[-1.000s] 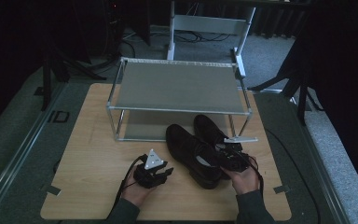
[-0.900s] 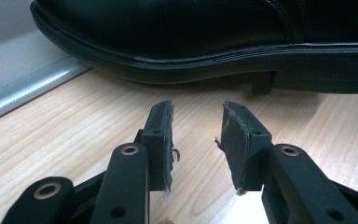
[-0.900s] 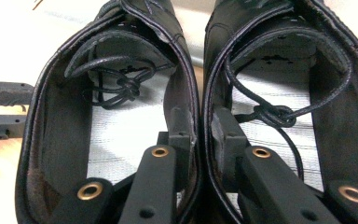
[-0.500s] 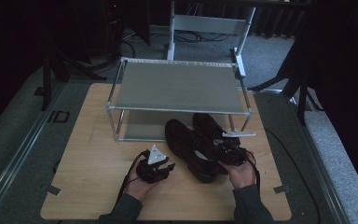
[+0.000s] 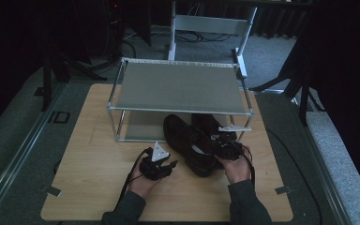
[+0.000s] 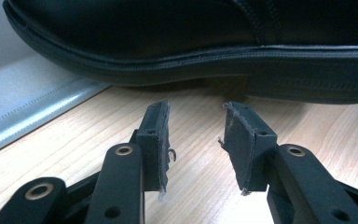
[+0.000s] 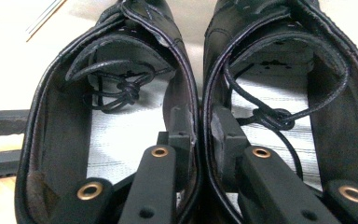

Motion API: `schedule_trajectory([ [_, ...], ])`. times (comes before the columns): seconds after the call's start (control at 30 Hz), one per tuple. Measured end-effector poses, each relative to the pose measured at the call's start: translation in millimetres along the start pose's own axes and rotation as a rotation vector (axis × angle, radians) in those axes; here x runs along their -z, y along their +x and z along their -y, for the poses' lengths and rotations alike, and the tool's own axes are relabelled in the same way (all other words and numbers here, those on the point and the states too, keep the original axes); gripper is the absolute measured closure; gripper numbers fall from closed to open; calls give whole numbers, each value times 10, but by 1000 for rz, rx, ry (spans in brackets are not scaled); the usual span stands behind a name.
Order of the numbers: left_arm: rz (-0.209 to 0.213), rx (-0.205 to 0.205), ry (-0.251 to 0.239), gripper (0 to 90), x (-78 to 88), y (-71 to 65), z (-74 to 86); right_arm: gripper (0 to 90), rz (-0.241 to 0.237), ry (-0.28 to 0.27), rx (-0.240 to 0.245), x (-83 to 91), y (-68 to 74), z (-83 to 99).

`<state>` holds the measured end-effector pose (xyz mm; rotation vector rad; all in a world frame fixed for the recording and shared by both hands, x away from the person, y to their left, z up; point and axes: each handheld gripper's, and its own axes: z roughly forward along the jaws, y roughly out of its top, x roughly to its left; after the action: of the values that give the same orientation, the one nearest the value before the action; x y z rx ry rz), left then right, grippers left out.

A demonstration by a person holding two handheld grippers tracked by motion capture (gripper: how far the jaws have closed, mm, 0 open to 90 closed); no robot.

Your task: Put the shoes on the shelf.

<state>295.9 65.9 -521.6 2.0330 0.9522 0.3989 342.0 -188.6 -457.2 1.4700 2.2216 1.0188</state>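
Observation:
Two black leather lace-up shoes (image 5: 190, 140) stand side by side on the wooden table, toes under the metal rack (image 5: 178, 86). My right gripper (image 7: 200, 126) has one jaw inside each shoe and pinches their two inner walls (image 7: 193, 93) together at the heel end. In the high view the right gripper (image 5: 218, 145) sits over the heels. My left gripper (image 6: 196, 135) lies low on the table, pointing at the sole side of the nearer shoe (image 6: 191, 37). Its jaws have just been opening, with nothing between them. From above, the left gripper (image 5: 168, 166) lies just left of that shoe.
The rack has a grey top shelf and a lower shelf (image 6: 28, 107) near table level, held by thin metal posts (image 5: 118, 124). Bare wood (image 5: 89, 154) spreads left of the left hand. A chair frame (image 5: 206, 23) stands beyond the table.
The right hand has pushed the pair of shoes away from the person, farther under the rack. The left gripper's jaws stand wider apart than before; that hand has hardly moved.

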Motion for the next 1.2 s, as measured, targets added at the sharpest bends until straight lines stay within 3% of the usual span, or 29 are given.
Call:
schedule_trajectory([
  [0.8, -5, -4, -14, 602, -55, -44, -85, 803, 57, -29, -43, -248, 7, -150],
  [0.97, -27, 11, -19, 633, -113, -53, -136, 802, 70, -38, -55, -293, 9, -162],
  [1.2, -100, 54, -14, 706, -275, 33, -239, 802, 98, -64, -67, -340, 60, -181],
])
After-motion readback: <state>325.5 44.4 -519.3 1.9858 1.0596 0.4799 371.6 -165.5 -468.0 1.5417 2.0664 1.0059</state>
